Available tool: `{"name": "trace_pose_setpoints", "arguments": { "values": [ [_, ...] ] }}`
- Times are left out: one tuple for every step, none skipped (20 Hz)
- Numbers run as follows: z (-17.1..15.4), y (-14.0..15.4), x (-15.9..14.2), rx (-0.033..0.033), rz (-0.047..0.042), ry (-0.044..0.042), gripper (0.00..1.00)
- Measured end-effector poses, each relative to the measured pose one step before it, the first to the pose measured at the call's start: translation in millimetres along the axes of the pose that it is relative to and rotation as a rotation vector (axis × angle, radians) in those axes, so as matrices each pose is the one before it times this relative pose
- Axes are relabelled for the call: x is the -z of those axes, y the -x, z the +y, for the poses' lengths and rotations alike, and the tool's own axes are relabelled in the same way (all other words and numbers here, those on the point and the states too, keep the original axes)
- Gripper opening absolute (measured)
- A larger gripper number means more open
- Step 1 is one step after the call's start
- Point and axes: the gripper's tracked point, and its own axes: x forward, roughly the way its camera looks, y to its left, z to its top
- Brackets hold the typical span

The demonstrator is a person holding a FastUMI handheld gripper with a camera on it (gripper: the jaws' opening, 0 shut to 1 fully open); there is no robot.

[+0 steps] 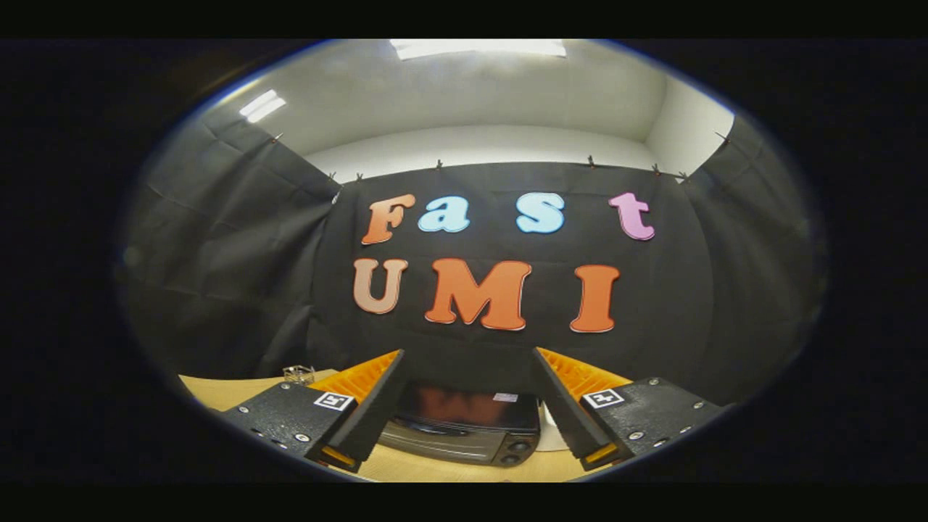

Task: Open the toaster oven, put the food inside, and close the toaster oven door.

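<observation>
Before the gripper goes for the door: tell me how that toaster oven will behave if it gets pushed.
The toaster oven looks like a boxy metal appliance sitting flat on the table, so it probably slides rather than tips or rolls. Its glossy top suggests a slippery, rigid surface. The gripper is open, with the oven just ahead of its fingers.

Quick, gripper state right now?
Gripper: jaws open, holding nothing; the shiny black toaster oven sits on the table beyond them, door shut.

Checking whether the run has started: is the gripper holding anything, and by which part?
Nothing is held. The gripper is open, its fingers spread apart, with the toaster oven ahead between them, untouched.
</observation>
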Motion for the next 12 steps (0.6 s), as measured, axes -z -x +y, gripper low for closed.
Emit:
{"name": "trace_pose_setpoints", "arguments": {
  "values": [
    [6.32, -3.06, 11.29, -0.00828, 0.01883, -0.00262, 0.99],
    [6.96, -2.79, 11.25, -0.01086, 0.02199, -0.0013, 0.99],
    [6.69, -4.82, 13.12, -0.00932, 0.02408, -0.0007, 0.99],
    [4.78, -5.64, 12.46, -0.00815, 0.02662, 0.00019, 0.99],
    [5.0, -5.11, 11.89, -0.00659, 0.02618, -0.00035, 0.99],
    [3.12, -6.67, 11.21, -0.00097, 0.02109, -0.0026, 0.99],
    [2.23, -5.57, 9.57, 0.00045, 0.01686, -0.00183, 0.99],
    [0.97, -7.02, 8.81, 0.00319, 0.01681, -0.00027, 0.99],
    [-0.12, -6.21, 9.77, 0.00642, 0.01927, 0.00039, 0.99],
    [-1.11, -7.37, 10.9, 0.00866, 0.02046, -0.00282, 0.99],
    [-0.81, -7.38, 10.32, 0.00403, 0.02228, -0.00359, 0.99],
    [-1.74, -8.03, 11.92, 0.00818, 0.02631, -0.005, 0.99]
  ]
}}
